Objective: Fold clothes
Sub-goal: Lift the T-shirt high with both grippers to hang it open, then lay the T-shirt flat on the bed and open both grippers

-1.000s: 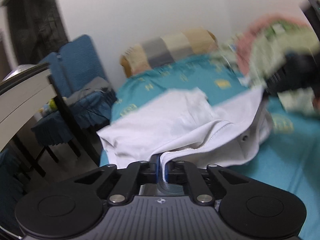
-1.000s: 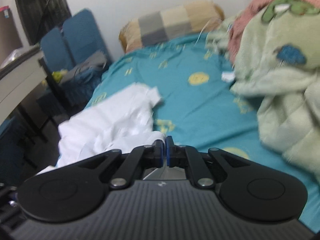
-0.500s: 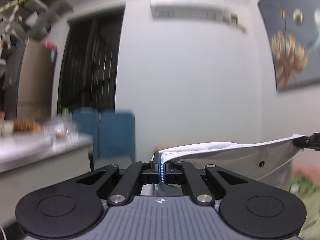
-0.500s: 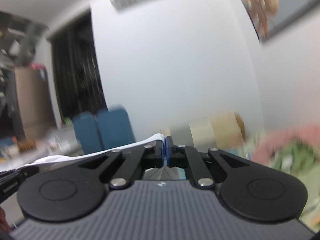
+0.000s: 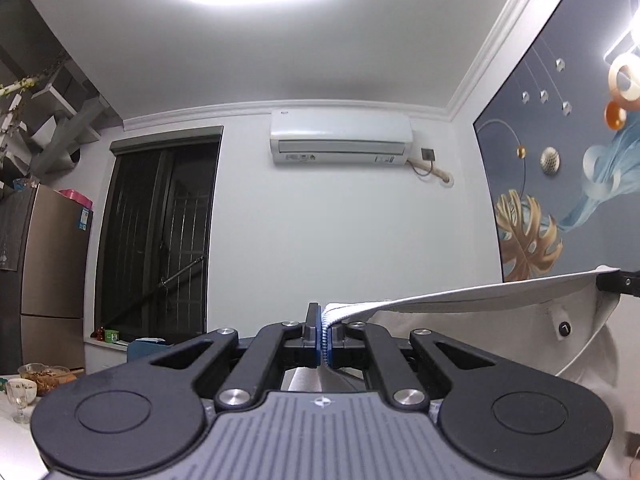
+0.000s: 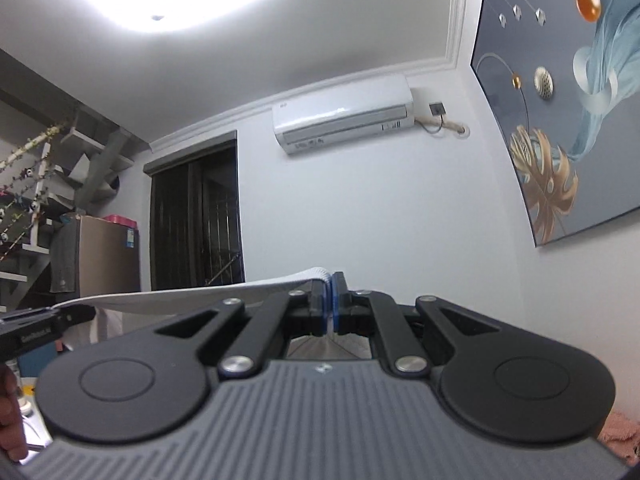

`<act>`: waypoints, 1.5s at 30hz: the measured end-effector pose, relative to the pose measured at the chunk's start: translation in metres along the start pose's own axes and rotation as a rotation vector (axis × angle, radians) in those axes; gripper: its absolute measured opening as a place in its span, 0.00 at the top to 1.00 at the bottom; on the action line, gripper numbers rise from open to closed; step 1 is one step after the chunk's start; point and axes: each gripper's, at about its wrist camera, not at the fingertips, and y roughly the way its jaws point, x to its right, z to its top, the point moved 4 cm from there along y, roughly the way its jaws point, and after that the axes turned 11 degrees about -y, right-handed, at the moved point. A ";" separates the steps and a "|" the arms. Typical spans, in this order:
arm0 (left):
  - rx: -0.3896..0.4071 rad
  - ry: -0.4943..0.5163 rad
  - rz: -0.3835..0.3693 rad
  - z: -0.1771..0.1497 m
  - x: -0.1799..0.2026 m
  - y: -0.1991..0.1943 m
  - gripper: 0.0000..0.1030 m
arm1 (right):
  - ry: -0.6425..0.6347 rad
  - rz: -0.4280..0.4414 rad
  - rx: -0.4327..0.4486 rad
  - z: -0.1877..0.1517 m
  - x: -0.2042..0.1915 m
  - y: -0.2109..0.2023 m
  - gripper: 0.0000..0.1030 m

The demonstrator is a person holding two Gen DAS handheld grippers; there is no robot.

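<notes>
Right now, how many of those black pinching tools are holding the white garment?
2. The left tool is clamped on one end of the white garment's edge, the right tool on the other, with the edge stretched between them.

almost no text can be read here. on the white garment [image 5: 520, 320] there is a small round black tag [image 5: 564, 327] with one white mark like the number 7. the air conditioner [image 5: 340, 136] has a label strip with print, too small to read. the fridge [image 5: 52, 264] carries a blue sticker, also not readable. the left gripper [image 6: 40, 330] shows faint white lettering, too blurred.
</notes>
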 end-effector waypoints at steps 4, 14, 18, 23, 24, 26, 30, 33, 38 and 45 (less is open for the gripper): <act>-0.102 -0.018 0.009 -0.043 -0.012 0.047 0.97 | -0.005 -0.026 -0.115 -0.050 0.005 0.046 0.95; -0.393 -0.078 0.092 -0.304 -0.078 0.280 0.96 | 0.016 -0.071 -0.472 -0.312 0.034 0.249 0.95; -0.499 -0.100 0.165 -0.445 -0.108 0.375 0.95 | -0.003 -0.093 -0.585 -0.445 0.047 0.340 0.95; -0.656 -0.107 0.232 -0.619 -0.144 0.468 0.95 | -0.008 -0.095 -0.736 -0.609 0.059 0.432 0.95; -0.685 -0.109 0.242 -0.650 -0.150 0.483 0.95 | 0.004 -0.098 -0.771 -0.640 0.061 0.443 0.95; -0.729 -0.104 0.259 -0.701 -0.167 0.504 0.93 | 0.018 -0.103 -0.828 -0.695 0.065 0.458 0.95; -0.824 -0.083 0.263 -0.766 -0.184 0.525 0.90 | 0.053 -0.068 -0.891 -0.760 0.068 0.467 0.94; -0.882 -0.097 0.235 -0.783 -0.188 0.523 0.75 | 0.099 -0.021 -0.919 -0.778 0.069 0.465 0.90; -0.877 -0.101 0.255 -0.754 -0.201 0.500 0.30 | 0.117 0.016 -0.935 -0.752 0.070 0.449 0.53; -0.816 -0.127 0.211 -0.651 -0.187 0.401 0.17 | 0.239 0.026 -0.888 -0.667 0.072 0.356 0.53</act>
